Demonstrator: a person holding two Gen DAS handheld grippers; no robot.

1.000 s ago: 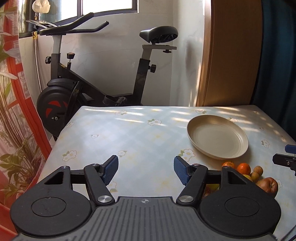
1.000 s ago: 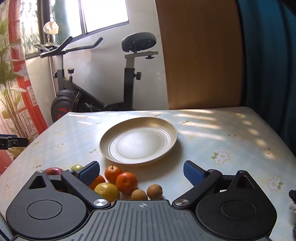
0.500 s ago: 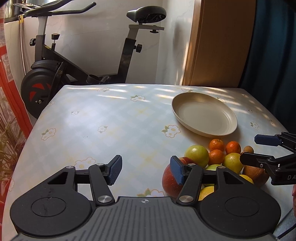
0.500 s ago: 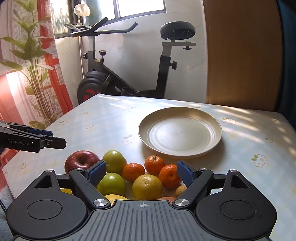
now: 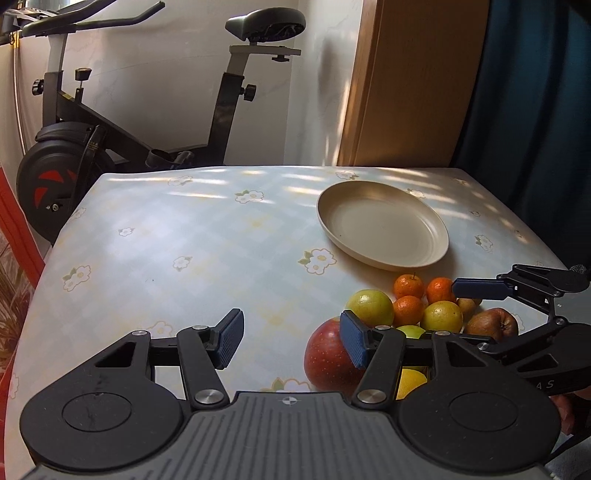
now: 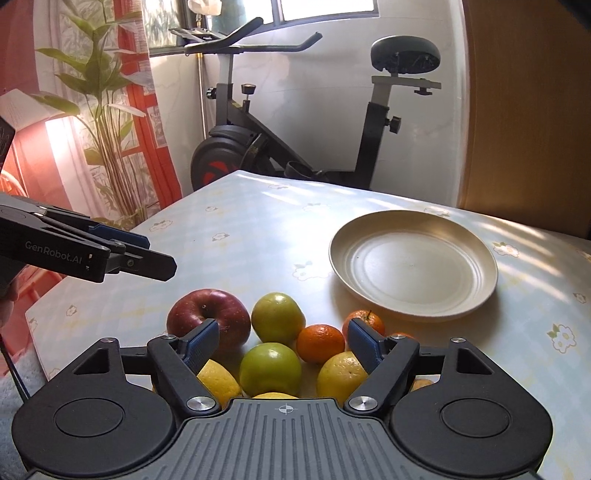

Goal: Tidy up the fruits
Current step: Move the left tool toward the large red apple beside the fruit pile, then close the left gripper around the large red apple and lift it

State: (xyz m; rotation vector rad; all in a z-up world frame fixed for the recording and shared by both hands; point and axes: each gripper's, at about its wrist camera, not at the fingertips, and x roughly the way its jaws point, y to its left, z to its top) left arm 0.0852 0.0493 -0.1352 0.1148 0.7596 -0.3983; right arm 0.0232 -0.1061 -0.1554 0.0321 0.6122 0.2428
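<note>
1. Two hand-held grippers hover over a cluster of fruit near the front edge of the tabletop [image 6: 258, 236], just in front of an empty plate [image 6: 413, 266].
2. The right gripper [image 6: 282, 341], its jaws partly apart and just now narrowing, frames a green apple [image 6: 269, 367] with nothing pressed between the pads.
3. The left gripper [image 5: 291, 338] stands half open and empty, its right pad beside a red apple [image 5: 325, 356].
4. The next step looks like a first pick. It would go best by centring the pads on one fruit, lowering between its neighbours and closing gently, so that the oranges [image 6: 319, 343] and lemons [image 6: 341, 374] do not roll.
5. A flowered plastic cloth covers the table. An exercise bike [image 6: 280, 147], a plant [image 6: 107, 110] and a sunlit window [image 6: 325, 7] stand behind.
</note>
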